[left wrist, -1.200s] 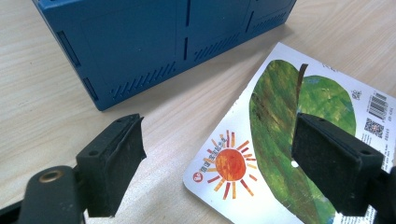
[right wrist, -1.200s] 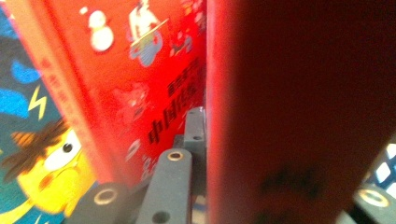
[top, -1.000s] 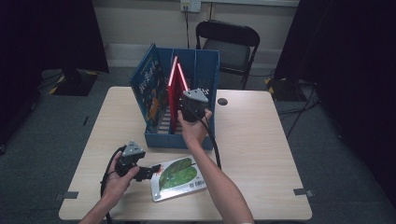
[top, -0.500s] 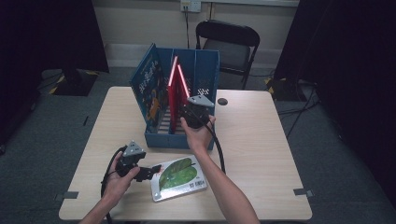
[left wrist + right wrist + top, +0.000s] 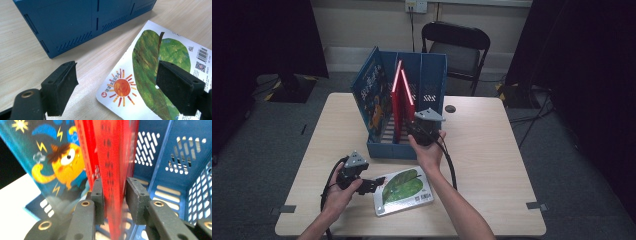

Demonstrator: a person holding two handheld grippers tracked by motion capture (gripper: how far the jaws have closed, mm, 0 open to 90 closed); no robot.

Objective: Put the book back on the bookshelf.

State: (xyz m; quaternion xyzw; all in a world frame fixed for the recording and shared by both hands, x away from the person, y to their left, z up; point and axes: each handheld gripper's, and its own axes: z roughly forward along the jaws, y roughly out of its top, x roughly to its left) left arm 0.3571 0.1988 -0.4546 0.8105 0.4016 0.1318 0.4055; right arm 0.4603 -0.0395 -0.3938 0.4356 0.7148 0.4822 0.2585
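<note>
Right claw (image 5: 113,202) drawn back, loosening around red book (image 5: 112,162)

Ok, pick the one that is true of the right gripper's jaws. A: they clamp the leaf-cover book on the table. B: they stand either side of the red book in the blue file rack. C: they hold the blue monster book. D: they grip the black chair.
B: in the right gripper view the right gripper has the upright red book between its jaws, a gap showing on one side, inside the blue file rack.
</note>
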